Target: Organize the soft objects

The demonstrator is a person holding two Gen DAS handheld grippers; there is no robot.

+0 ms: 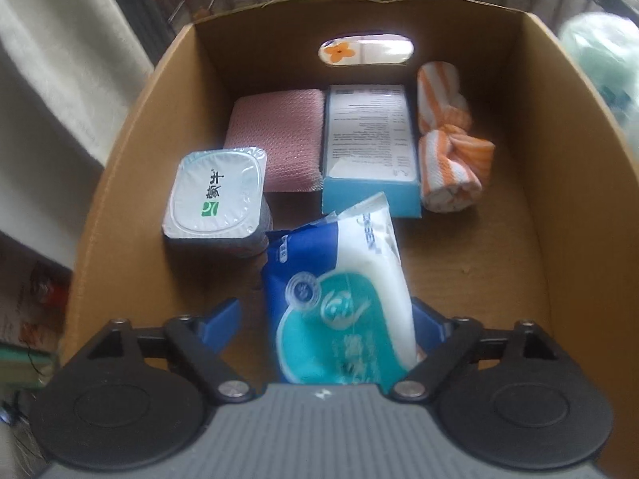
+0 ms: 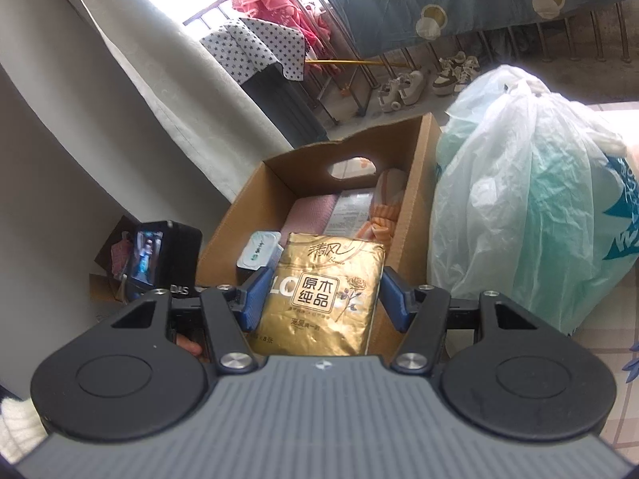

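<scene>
Below me is a cardboard box (image 1: 131,183). My left gripper (image 1: 325,323) hangs over its near end, open, its jaws wide. A blue and teal tissue pack (image 1: 343,279) lies tilted between them; it leans by the right finger, and the left finger (image 1: 223,317) is well clear of it. Further in lie a pink sponge (image 1: 275,139), a blue carton (image 1: 369,143), an orange striped towel (image 1: 451,155) and a sealed cup (image 1: 217,195). My right gripper (image 2: 324,299) is shut on a gold tissue pack (image 2: 323,279), held in front of the cardboard box (image 2: 415,183).
A full, pale green plastic bag (image 2: 531,207) stands right against the box's right wall. A black device with a screen (image 2: 159,255) sits left of the box, by a grey curtain (image 2: 120,99). Shoes (image 2: 423,80) line the floor beyond.
</scene>
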